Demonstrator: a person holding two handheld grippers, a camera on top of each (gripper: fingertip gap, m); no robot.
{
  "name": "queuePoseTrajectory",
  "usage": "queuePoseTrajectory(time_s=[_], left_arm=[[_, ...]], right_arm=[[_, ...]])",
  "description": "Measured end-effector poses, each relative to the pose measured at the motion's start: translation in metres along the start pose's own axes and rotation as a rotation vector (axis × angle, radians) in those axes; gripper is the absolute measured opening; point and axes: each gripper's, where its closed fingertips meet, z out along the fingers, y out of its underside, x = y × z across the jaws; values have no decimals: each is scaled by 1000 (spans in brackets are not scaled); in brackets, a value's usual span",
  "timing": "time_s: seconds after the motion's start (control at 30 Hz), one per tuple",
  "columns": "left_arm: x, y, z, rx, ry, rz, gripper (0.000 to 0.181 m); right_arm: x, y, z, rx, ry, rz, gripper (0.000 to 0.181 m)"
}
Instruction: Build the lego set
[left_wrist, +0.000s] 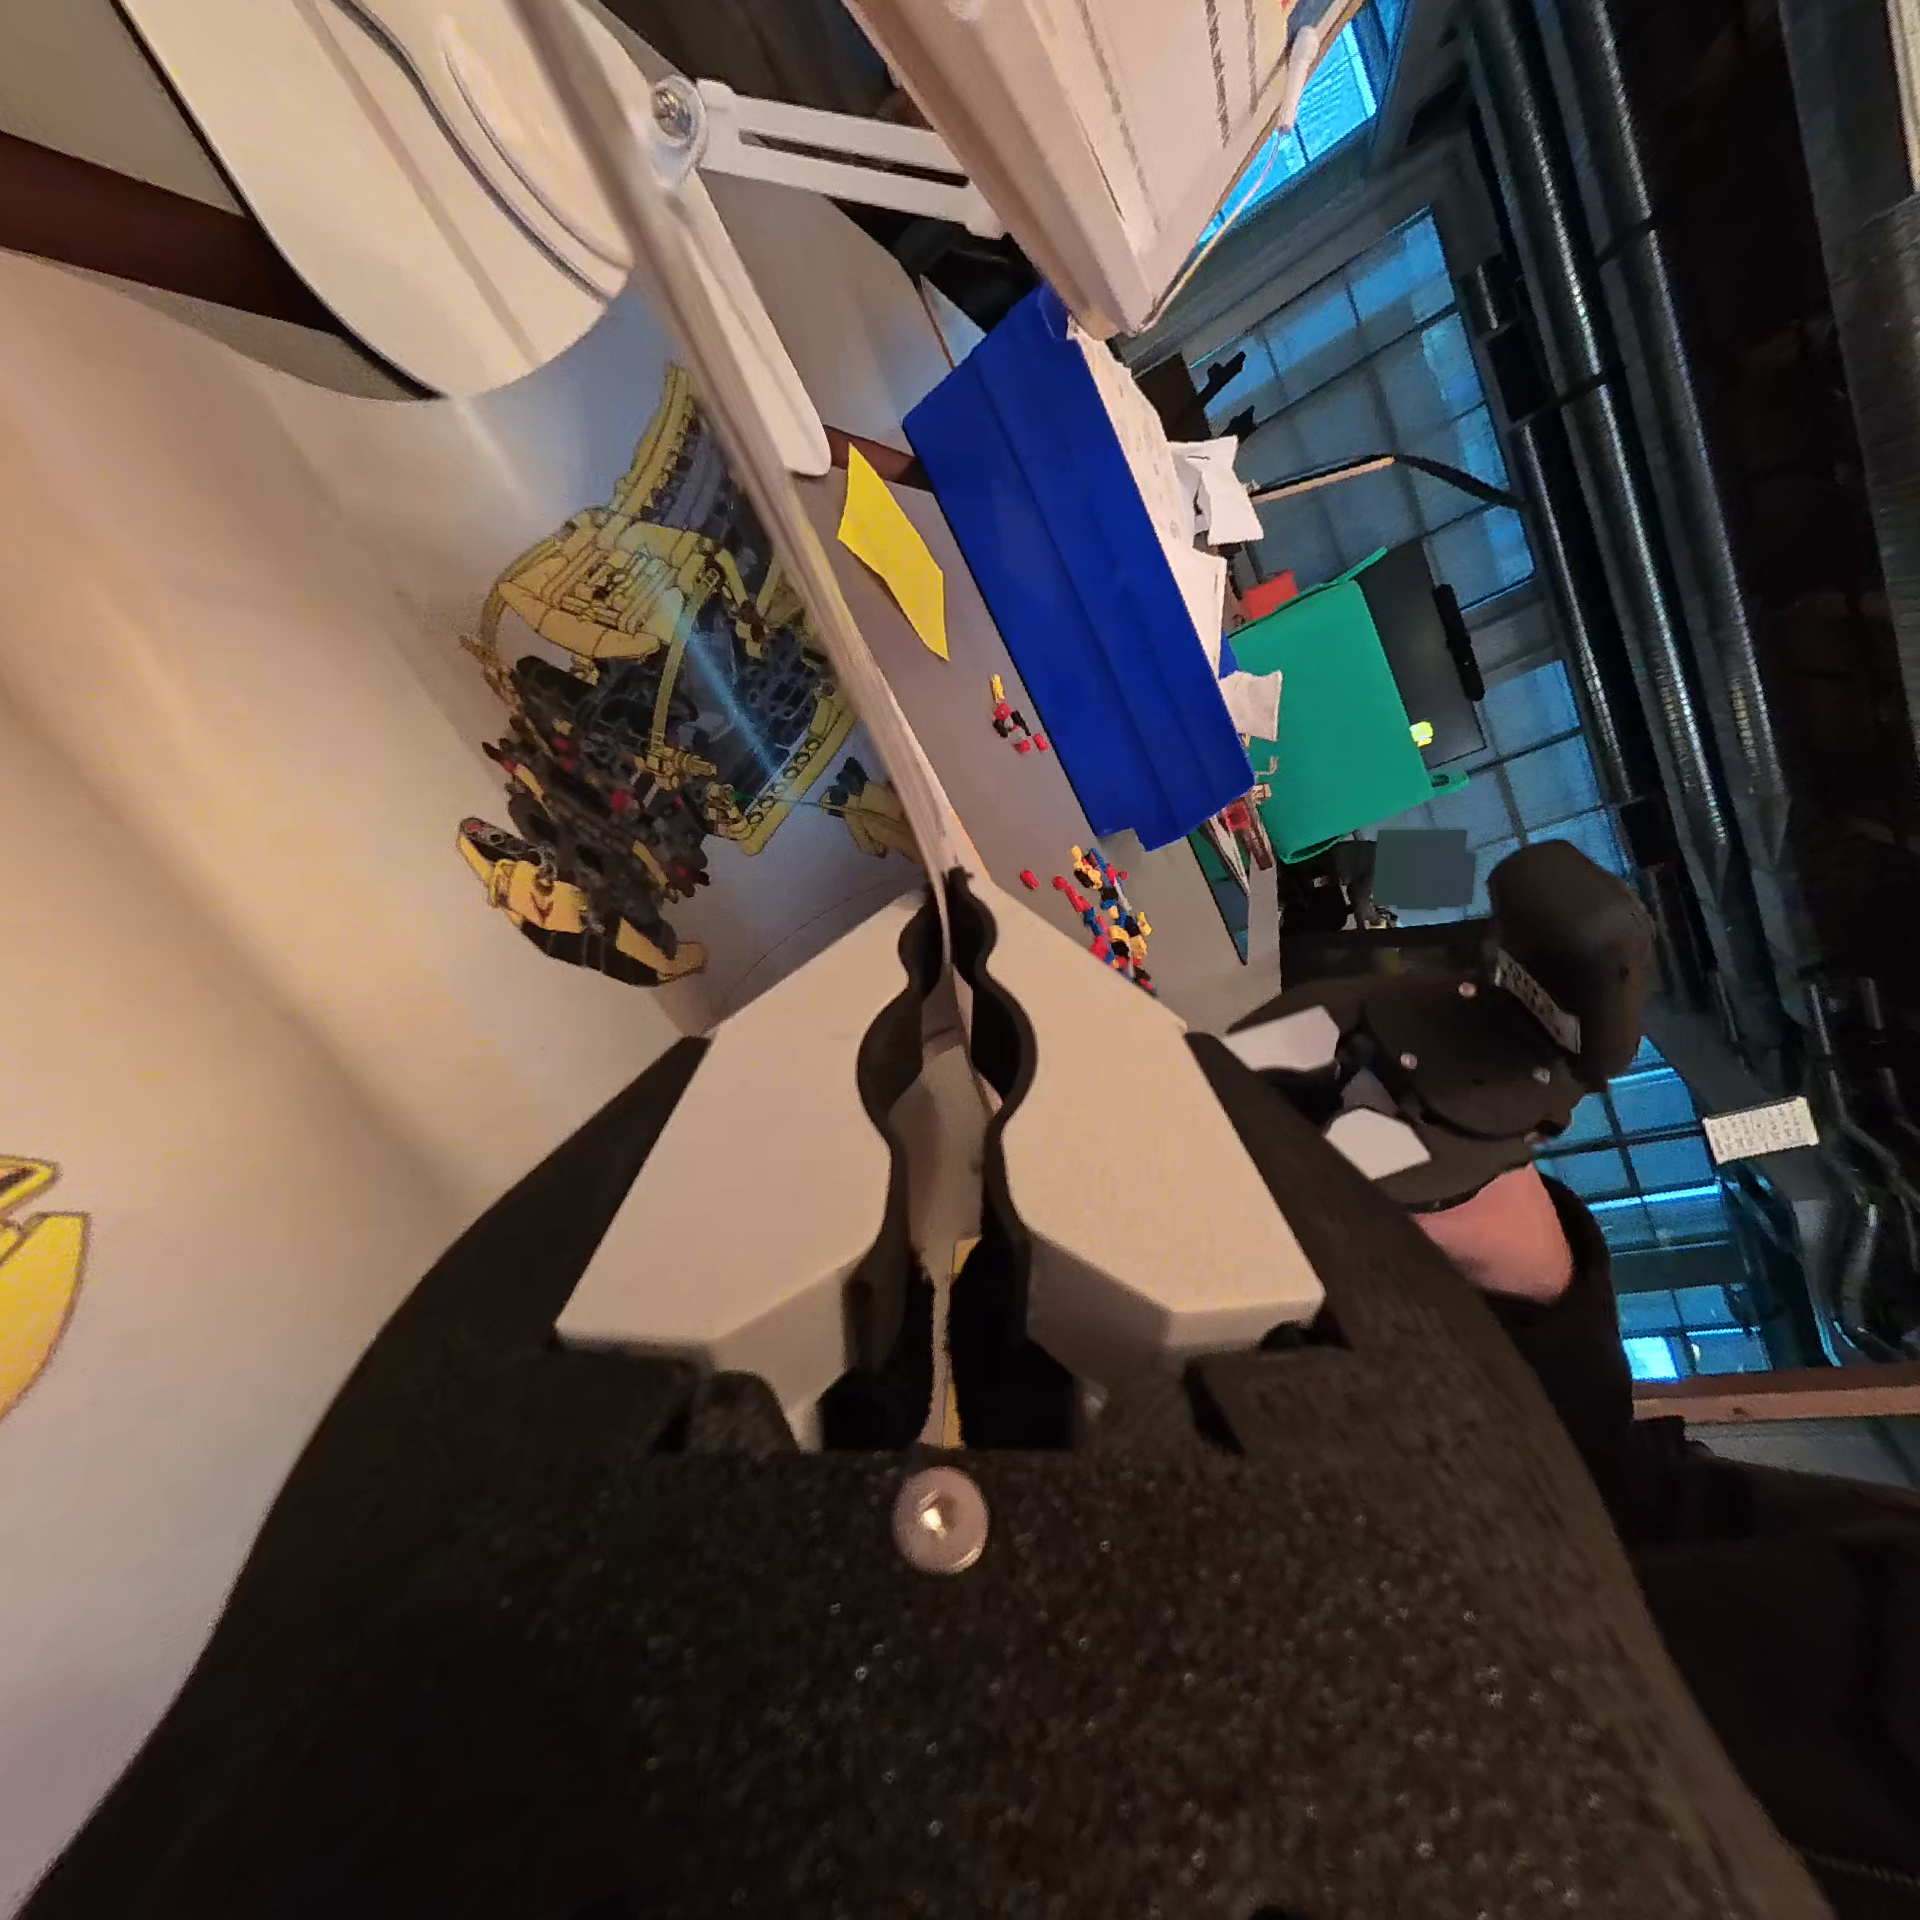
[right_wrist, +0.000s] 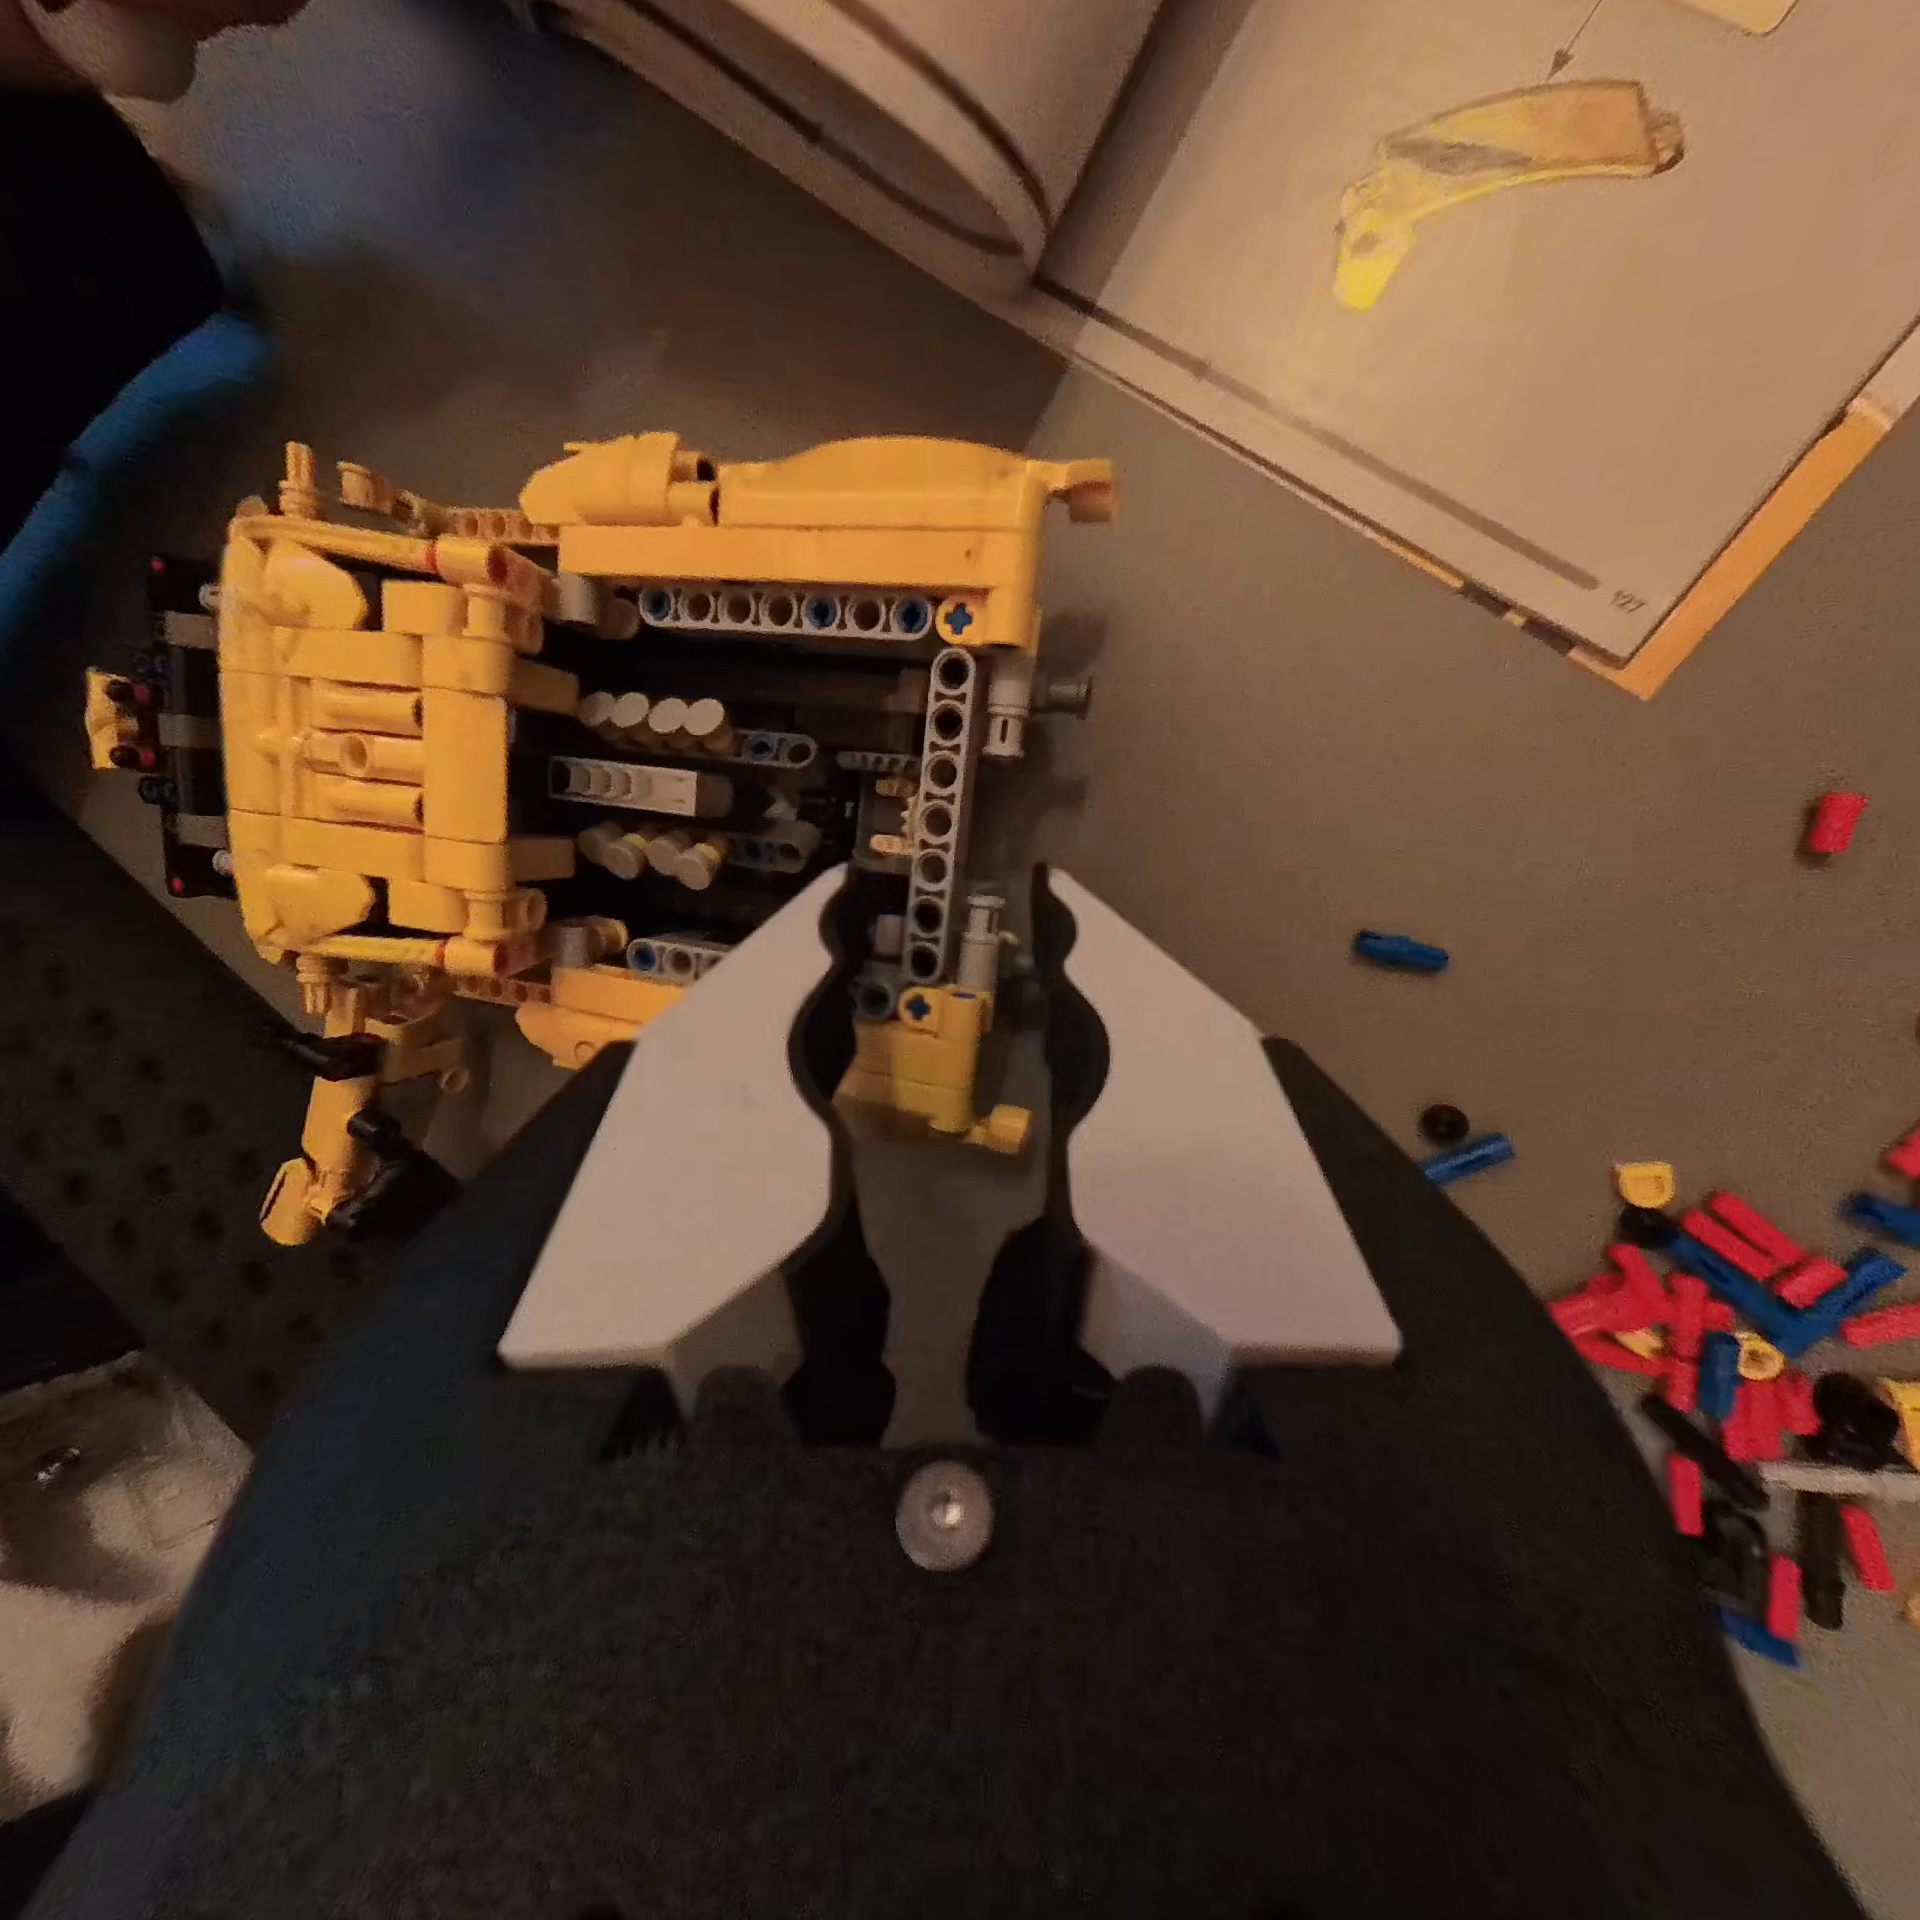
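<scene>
My left gripper (left_wrist: 956, 894) is shut on the edge of several pages of the instruction booklet (left_wrist: 831, 582) and holds them lifted off the open page, which bears a picture of the yellow model (left_wrist: 623, 707). My right gripper (right_wrist: 940, 894) is closed around the near corner of the yellow and black lego model (right_wrist: 623, 727), which lies on the grey table; a grey holed beam and a yellow block sit between the fingers. The open booklet also shows in the right wrist view (right_wrist: 1455, 312), beyond the model. The right gripper's body shows in the left wrist view (left_wrist: 1507, 1029), in a person's hand.
Loose red, blue, black and yellow pieces (right_wrist: 1745, 1330) lie right of the model, and show in the left wrist view (left_wrist: 1112, 914). A blue bin (left_wrist: 1070, 603), a green bin (left_wrist: 1330, 717) and a yellow paper slip (left_wrist: 894, 551) lie behind. A black perforated mat (right_wrist: 156, 1091) lies left.
</scene>
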Motion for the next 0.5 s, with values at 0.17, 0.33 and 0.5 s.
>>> queuePoseTrajectory(time_s=[0.17,0.33,0.5], left_arm=[[19,3,-1,-10,81,19,0],[39,1,-4,12,215,-28,0],[48,0,-9,18,311,-80,3]], right_arm=[[-22,-104,-52,388,-146,-120,62],[-24,-162,11,291,-246,-160,104],[-20,-168,31,316,-247,-178,78]])
